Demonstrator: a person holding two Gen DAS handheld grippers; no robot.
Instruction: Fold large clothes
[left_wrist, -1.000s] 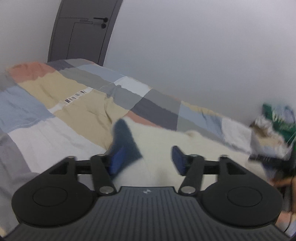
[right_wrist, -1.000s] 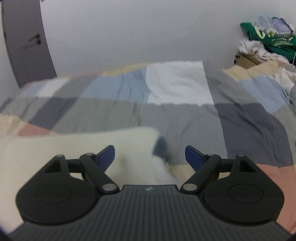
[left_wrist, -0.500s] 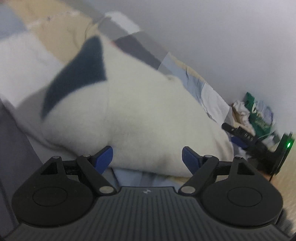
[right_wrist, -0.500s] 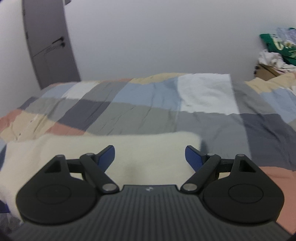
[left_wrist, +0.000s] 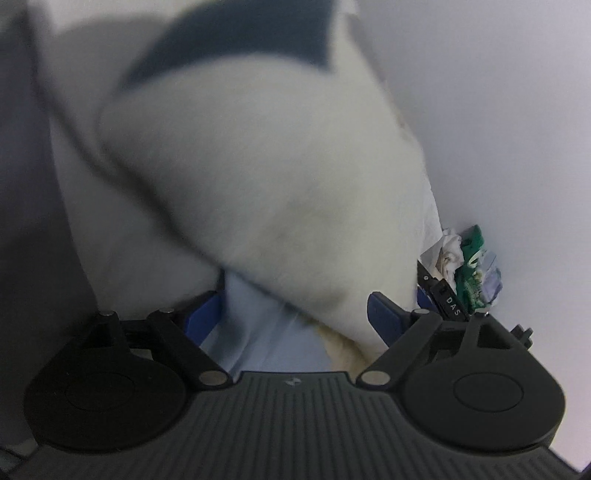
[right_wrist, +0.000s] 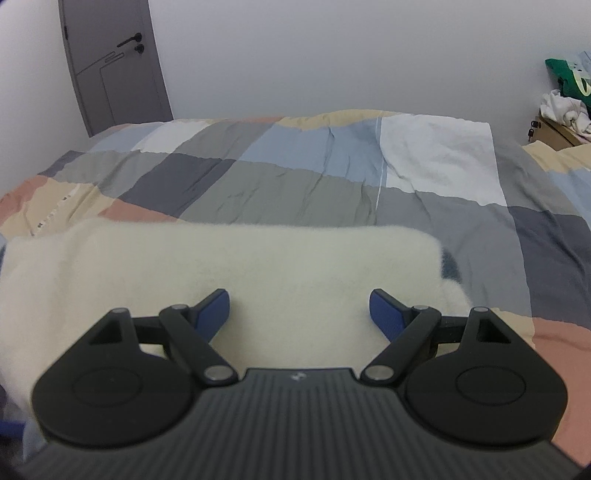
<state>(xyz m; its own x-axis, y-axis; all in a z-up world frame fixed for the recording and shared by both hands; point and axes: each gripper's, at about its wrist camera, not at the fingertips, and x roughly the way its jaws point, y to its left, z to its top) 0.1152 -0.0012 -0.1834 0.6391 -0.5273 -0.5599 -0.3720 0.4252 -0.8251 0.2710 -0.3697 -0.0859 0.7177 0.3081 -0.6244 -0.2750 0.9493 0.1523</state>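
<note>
Your left gripper (left_wrist: 295, 317), jaws just opening, stands spread and empty at the folded cream fleece garment (left_wrist: 266, 192), at 12 o'clock on the patchwork bedcover (right_wrist: 332, 177). Right gripper (right_wrist: 299, 310) hovers spread. Seat both pads under one edge before closing.

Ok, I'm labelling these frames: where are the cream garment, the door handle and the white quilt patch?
cream garment (right_wrist: 258, 266), right wrist view, middle of its fuzzy top.
door handle (right_wrist: 129, 40), right wrist view, the lever.
white quilt patch (right_wrist: 436, 155), right wrist view, patch centre.
</note>
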